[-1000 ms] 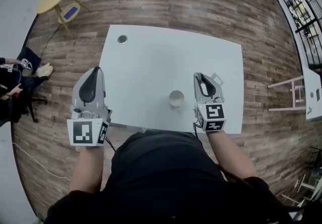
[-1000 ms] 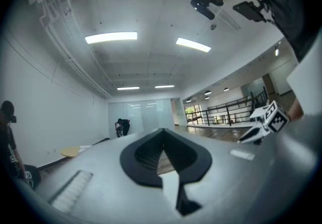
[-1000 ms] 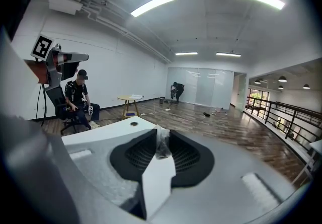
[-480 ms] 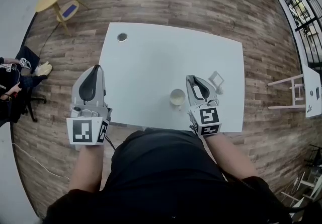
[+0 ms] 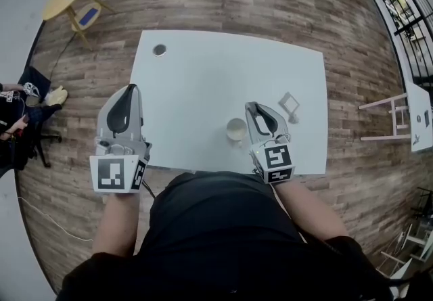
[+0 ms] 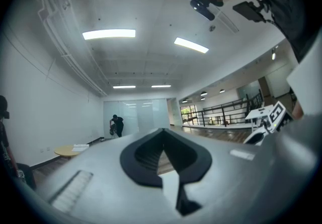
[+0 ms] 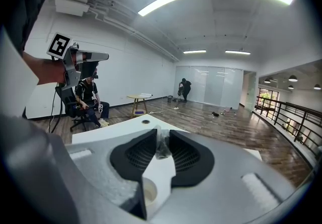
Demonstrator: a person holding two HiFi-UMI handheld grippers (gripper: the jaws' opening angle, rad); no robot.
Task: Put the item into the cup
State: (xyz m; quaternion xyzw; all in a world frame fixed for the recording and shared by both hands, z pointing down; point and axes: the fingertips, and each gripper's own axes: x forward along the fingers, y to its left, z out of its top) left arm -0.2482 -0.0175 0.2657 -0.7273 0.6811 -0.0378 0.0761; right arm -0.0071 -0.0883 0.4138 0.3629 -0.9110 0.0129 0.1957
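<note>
Right gripper (image 7: pixel 163 132) as I held it just beside the round, pale cup (image 5: pixel 236 130) on the smooth white table (image 5: pixel 203 83): its ribbed black pads (image 7: pixel 191 157) pinched a small, crumpled, glossy item (image 7: pixel 163 147), not yet in the cup. My left gripper (image 6: pixel 163 131), off the table's left edge, had its tips pressed together, empty

1. Item (image 7: pixel 161 151), pinched at the jaw tips of the right gripper (image 7: pixel 162 137): small, dark, crumpled; kind indeterminable.
2. Cup (image 7: pixel 149 191), right gripper view: part of the rim shows at 6 o'clock of the jaws; remainder hidden by the gripper body.
3. Small object (image 5: pixel 289 102) on the table, at 2 o'clock of the cup: too small to identify.
4. Seated person (image 5: pixel 17 132): cut off at the head view's 9 o'clock edge.
</note>
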